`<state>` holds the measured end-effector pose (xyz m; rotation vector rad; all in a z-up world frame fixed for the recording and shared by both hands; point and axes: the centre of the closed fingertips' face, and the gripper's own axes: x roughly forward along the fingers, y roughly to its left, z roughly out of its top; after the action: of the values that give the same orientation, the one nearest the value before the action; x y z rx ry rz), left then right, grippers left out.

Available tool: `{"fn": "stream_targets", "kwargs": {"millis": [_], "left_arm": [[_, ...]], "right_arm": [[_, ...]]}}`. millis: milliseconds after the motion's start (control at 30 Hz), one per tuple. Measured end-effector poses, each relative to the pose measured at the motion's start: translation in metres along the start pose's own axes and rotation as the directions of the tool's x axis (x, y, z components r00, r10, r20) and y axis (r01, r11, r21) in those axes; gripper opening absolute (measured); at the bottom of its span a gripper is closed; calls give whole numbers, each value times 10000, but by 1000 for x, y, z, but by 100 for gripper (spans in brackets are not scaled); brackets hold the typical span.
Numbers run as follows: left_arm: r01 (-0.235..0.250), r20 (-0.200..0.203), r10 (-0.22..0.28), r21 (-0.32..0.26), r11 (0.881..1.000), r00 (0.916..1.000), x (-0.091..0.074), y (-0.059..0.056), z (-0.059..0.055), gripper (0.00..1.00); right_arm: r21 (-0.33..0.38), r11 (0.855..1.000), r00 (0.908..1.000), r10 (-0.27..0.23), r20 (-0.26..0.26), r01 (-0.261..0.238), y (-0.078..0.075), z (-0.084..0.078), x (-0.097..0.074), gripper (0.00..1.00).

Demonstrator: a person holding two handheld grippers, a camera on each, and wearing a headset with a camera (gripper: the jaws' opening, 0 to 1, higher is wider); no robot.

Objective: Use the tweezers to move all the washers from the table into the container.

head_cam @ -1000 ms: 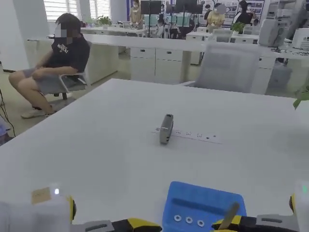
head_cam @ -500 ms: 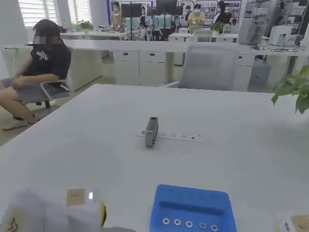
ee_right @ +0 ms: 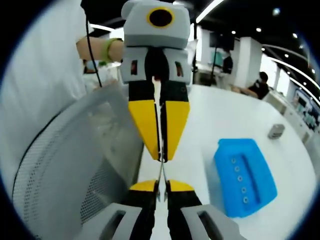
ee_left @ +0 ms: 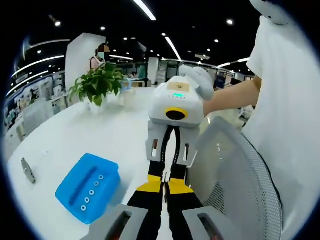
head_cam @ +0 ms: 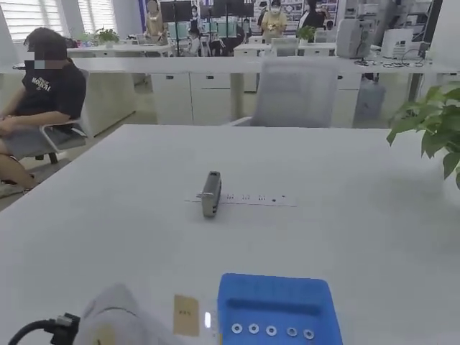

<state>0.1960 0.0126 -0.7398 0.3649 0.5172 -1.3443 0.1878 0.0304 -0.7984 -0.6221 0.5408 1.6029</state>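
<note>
The blue container (head_cam: 277,298) sits near the table's front edge with several washers (head_cam: 271,330) in a row inside it; it is also in the left gripper view (ee_left: 72,187) and the right gripper view (ee_right: 252,167). My two grippers face each other tip to tip off the table's edge, beside the container. My right gripper (ee_right: 161,189) is shut on the thin metal tweezers (ee_right: 161,172). The tweezers' far end runs between the closed yellow fingers of my left gripper (ee_right: 162,157). A gripper's white body (head_cam: 115,316) is at the lower left of the head view.
A grey block (head_cam: 210,192) lies mid-table on a white strip. A mesh office chair (ee_left: 240,175) is close beside the grippers. A potted plant (head_cam: 431,129) stands at the table's right. A seated person (head_cam: 43,93) is far left, with desks and people behind.
A second ago both grippers' yellow jaws and the tweezers were at the container's near edge in the head view; they have drawn back toward me. The head camera has shifted.
</note>
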Motion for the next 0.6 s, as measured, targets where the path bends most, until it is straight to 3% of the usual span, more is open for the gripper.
{"fn": "stream_targets", "kwargs": {"millis": [267, 467, 600], "left_arm": [[133, -645, -128, 74, 9999, 9978, 5, 1, -12, 0], [74, -1603, -8, 408, 9991, 9871, 9, 4, -37, 0], [-15, -1906, 86, 376, 9993, 9816, 11, 7, -50, 0]], "right_arm": [[-104, 9998, 9987, -158, -476, 154, -2, -14, 4, 4], [-129, 9989, 9960, -459, -762, 451, -4, -28, 12, 4], [-397, 9967, 9908, -743, -1131, 702, -8, -34, 20, 4]]}}
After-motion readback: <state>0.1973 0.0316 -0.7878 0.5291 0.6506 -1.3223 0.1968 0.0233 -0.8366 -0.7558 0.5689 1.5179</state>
